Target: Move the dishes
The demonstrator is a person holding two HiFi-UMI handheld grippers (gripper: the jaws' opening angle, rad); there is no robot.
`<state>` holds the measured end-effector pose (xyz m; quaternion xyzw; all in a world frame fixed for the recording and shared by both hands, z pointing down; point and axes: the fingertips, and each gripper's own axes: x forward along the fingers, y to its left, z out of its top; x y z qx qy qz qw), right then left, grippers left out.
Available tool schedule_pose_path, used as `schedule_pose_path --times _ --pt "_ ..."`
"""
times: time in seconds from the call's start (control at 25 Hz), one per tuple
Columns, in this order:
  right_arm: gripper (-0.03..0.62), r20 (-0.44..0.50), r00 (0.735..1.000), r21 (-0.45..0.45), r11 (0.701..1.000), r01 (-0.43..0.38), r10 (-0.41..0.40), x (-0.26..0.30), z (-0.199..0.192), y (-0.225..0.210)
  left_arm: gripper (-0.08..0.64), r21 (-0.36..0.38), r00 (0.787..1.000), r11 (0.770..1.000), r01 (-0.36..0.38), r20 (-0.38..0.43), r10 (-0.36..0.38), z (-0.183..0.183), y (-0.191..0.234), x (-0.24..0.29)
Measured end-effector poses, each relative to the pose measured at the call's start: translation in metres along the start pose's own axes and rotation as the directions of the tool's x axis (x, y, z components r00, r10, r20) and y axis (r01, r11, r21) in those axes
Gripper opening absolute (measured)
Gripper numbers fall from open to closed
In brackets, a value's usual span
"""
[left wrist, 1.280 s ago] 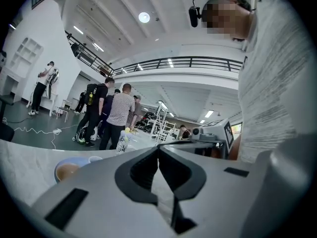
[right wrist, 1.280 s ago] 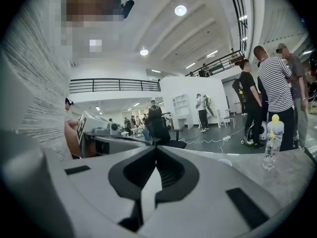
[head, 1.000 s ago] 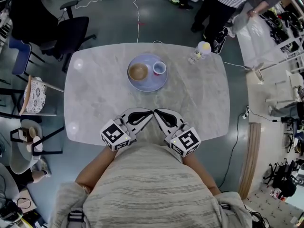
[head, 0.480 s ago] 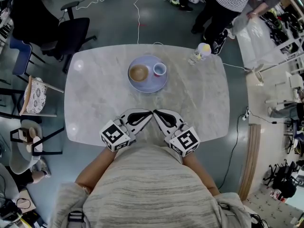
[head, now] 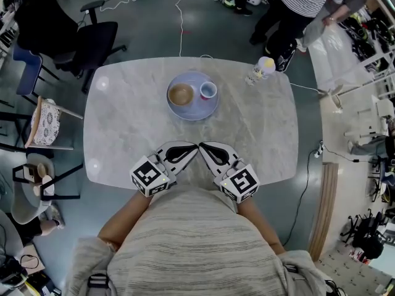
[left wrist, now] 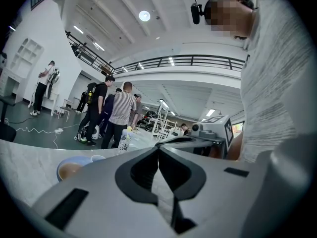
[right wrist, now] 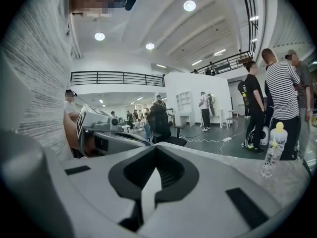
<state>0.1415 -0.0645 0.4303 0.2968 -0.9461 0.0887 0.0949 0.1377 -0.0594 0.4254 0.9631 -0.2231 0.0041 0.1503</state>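
A pale blue plate (head: 192, 108) lies on the far middle of the marble table (head: 259, 134). On it stand a bowl with brown contents (head: 181, 94) and a small cup (head: 208, 90). The left gripper view shows the plate's edge (left wrist: 63, 165) and the cup (left wrist: 98, 157) low at the left. My left gripper (head: 195, 145) and right gripper (head: 202, 145) rest at the table's near edge, tips almost touching, well short of the plate. Both are shut with nothing between the jaws. Each gripper view shows the other gripper: the right gripper (left wrist: 173, 141) and the left gripper (right wrist: 143, 142).
A plastic bottle with a yellow cap (head: 260, 68) stands at the table's far right, also in the right gripper view (right wrist: 274, 150). Black office chairs (head: 86, 42) and a patterned chair (head: 44, 123) stand at the left. People (head: 296, 5) stand beyond the far right corner. Cables (head: 179, 17) trail on the floor.
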Motion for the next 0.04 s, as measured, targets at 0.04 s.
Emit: schedule_pose_path --times 0.04 --pt "0.017 -0.001 1.0 0.0 1.0 -0.002 0.002 0.0003 0.0 0.0002 0.02 -0.001 1.0 1.0 -0.001 -0.001 0.001 -0.0001 0.0002 -0.0003"
